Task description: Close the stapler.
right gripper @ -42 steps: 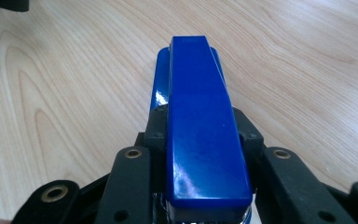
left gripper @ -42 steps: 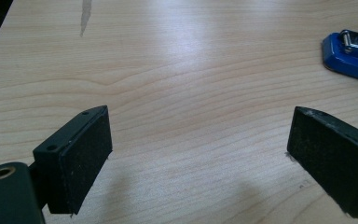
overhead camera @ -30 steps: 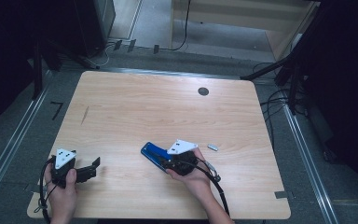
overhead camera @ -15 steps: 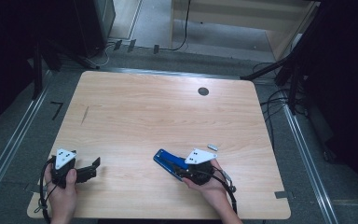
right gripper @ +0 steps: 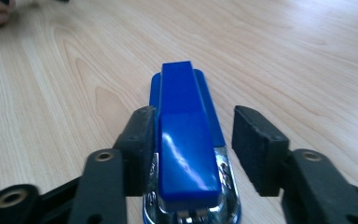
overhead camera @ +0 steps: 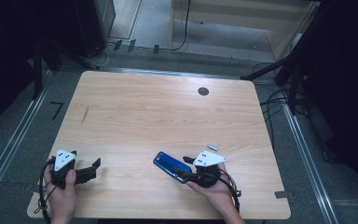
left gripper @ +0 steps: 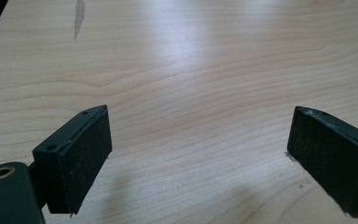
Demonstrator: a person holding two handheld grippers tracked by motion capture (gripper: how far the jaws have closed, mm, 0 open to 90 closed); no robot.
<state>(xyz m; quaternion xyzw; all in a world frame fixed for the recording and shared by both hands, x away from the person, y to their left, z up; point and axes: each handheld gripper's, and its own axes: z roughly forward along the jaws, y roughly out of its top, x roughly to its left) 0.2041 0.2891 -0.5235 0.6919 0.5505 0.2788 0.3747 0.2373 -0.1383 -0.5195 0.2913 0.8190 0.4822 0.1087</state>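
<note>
One glossy blue metal-and-plastic stapler (right gripper: 186, 140), probably stiff, fairly heavy and slippery on top, lay loose between the right gripper's (right gripper: 193, 149) just-opened jaws, best retaken across its flat sides, while the left gripper (left gripper: 198, 154) gaped empty.

My table (overhead camera: 135, 116): pale wood top, rounded corners, faint grain running across. Blue stapler (overhead camera: 171, 166) lies flat on it near my edge, right of middle, long axis slanting away to left. Small grey metal piece (overhead camera: 212, 146) lies just beyond, toward right side, apart from stapler. Round dark cap (overhead camera: 203, 91) sits in top near far edge. Thin grey smear (overhead camera: 84, 115) marks wood on left half. Dark tab (overhead camera: 281, 194) at near right corner.
</note>
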